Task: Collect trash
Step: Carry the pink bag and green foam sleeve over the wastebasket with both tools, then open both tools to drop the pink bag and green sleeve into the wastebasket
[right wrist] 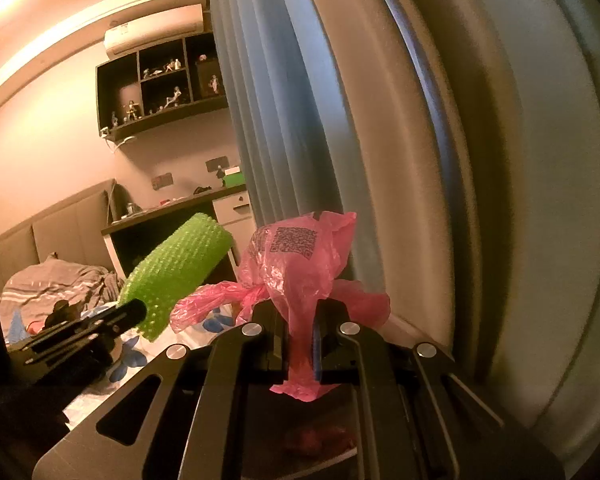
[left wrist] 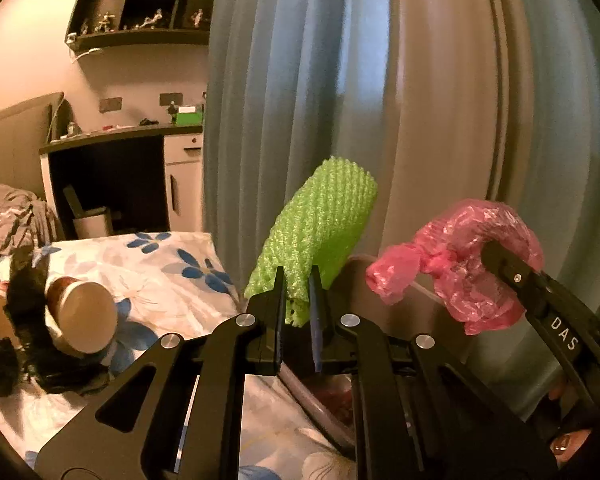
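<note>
My left gripper (left wrist: 298, 280) is shut on the lower edge of a green foam net sleeve (left wrist: 320, 224), which stands up and leans right above the jaws. To its right, my right gripper (left wrist: 490, 250) comes in from the lower right, shut on a crumpled pink plastic bag (left wrist: 460, 264). In the right wrist view the right gripper (right wrist: 300, 308) pinches the neck of the pink bag (right wrist: 296, 256), printed with a dark code square. The green sleeve (right wrist: 180, 268) hangs at the left in the left gripper (right wrist: 140, 312). Both are held over a bin opening (left wrist: 324, 404) with something red inside.
A bed with a blue-flowered sheet (left wrist: 160, 264) lies at the left, with paper cups (left wrist: 86, 316) and a black item (left wrist: 28, 320) on it. Grey-blue curtains (left wrist: 340, 100) hang straight ahead. A desk (left wrist: 120, 136), a small white bin (left wrist: 92, 222) and a wall shelf (left wrist: 148, 0) stand behind.
</note>
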A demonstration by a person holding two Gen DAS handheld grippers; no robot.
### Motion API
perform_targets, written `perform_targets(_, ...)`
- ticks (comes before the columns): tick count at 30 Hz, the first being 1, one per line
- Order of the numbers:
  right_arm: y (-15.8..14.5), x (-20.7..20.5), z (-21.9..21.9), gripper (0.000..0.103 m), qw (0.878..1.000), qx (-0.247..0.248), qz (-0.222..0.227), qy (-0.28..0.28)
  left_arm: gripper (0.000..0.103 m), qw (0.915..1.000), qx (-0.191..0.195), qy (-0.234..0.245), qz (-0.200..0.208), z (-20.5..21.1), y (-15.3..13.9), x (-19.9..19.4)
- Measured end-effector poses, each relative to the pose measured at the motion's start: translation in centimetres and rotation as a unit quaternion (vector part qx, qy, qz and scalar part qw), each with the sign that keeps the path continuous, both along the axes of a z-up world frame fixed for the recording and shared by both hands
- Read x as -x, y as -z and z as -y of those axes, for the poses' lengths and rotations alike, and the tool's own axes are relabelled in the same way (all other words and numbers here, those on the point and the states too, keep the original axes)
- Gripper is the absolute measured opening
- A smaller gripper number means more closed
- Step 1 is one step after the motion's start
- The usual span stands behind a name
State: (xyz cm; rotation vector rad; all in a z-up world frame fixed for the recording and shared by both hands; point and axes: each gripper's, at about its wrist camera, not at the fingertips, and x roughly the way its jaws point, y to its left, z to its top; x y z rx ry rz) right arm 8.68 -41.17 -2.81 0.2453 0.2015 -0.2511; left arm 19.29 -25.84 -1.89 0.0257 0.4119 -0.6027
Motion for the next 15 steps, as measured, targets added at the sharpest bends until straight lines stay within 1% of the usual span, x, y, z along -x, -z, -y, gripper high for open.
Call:
perform_targets(7, 0.3, -0.8, 0.6, 0.009, 1.0, -0.008, -0.009, 0.002, 0.011, 0.9999, 0.001, 0.007, -0.015, 1.0, 0.6, -1.0)
perform_targets(15, -0.1, -2.4, 1.5, 0.009, 1.0, -0.016, -0.021, 0.001, 0.011, 0.9995, 0.008, 0.01, -0.029, 0.9, 0.9, -1.5)
